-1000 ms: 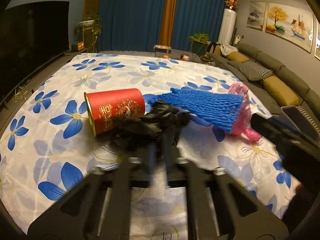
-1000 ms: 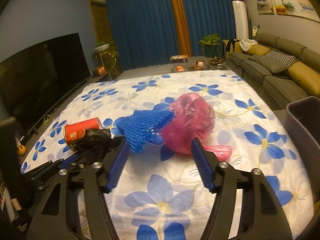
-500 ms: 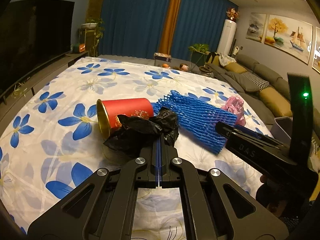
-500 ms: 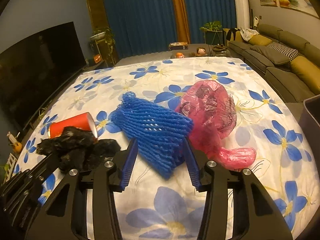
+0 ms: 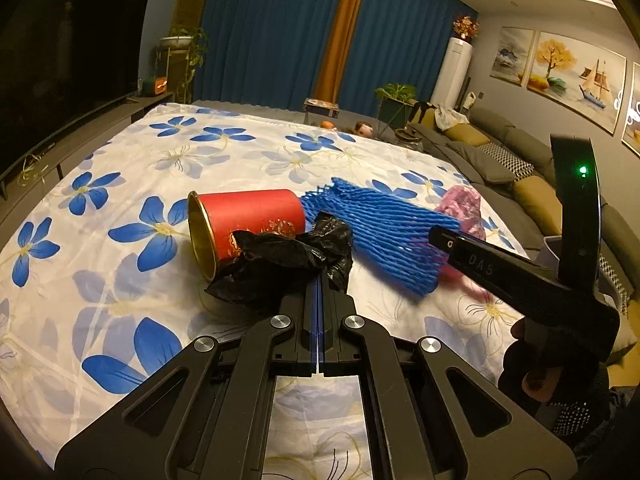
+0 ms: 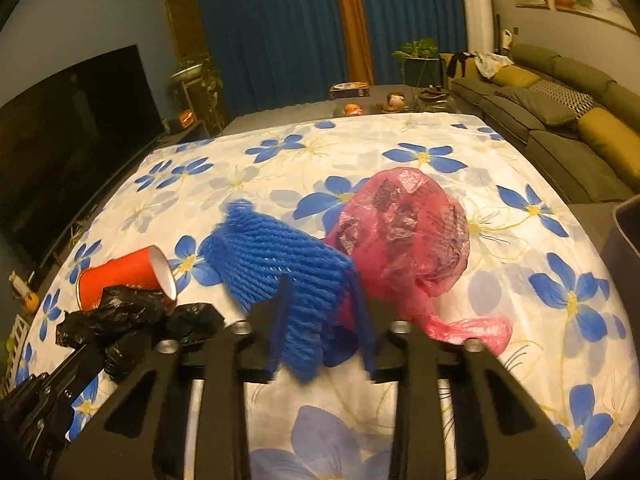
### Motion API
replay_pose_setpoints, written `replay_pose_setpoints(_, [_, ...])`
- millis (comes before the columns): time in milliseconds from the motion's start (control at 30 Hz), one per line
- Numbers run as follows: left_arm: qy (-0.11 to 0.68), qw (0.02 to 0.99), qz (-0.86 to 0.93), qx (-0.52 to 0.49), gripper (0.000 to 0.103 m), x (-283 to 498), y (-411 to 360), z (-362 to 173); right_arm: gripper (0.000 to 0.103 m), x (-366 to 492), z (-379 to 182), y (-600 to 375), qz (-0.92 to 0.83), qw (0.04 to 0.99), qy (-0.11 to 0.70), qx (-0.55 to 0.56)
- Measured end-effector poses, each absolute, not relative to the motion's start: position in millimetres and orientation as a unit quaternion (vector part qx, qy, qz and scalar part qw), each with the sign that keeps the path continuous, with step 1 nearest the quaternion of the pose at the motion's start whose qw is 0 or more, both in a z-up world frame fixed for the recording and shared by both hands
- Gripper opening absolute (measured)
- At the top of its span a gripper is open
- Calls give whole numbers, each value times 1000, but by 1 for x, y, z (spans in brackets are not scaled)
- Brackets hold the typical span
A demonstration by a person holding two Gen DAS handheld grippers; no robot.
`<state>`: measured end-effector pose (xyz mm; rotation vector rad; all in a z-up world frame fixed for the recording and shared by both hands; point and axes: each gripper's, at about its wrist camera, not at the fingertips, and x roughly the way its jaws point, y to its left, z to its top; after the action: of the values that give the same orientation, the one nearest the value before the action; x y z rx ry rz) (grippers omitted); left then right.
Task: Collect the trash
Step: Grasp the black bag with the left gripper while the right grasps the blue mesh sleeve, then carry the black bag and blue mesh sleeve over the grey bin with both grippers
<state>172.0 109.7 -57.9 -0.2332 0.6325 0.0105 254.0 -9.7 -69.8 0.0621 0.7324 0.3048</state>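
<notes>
On the flowered cloth lie a red can on its side, a crumpled black plastic bag, a blue foam net and a pink plastic bag. My left gripper is shut on the black plastic bag, next to the red can. My right gripper has its blue pads around the near end of the blue foam net, jaws closing and blurred. The black bag and red can also show in the right wrist view.
A grey bin stands at the table's right edge. A sofa runs along the right, a TV on the left. The flowered cloth stretches away behind the trash.
My left gripper has shut on the black bag. My right gripper moved left from the pink bag to the blue net and its jaws have narrowed around it.
</notes>
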Motion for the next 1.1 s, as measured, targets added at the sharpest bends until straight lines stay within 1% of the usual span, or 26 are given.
replay_pose_setpoints(33, [311,944,5,-114,0,172,109,-58,10,252,-70,-8,153,922,355,28])
replay_pose_setpoints(133, [311,943,3,-114,0,172,109,-58,8,247,-68,-7,164,923,347,22])
replay_pose_setpoints(300, [310,944,1,-115,0,171,108,-58,7,231,-57,-10,175,928,329,23])
replay_pose_setpoints(600, [295,949,-11,-111,0,164,103,-53,6,184,-20,-30,181,943,278,16])
replay_pose_setpoints(900, [264,958,-29,-104,0,135,92,-27,6,131,17,-67,173,958,227,19])
replay_pose_setpoints(1100, [238,965,-52,-92,0,113,74,0,6,105,33,-96,159,966,203,28])
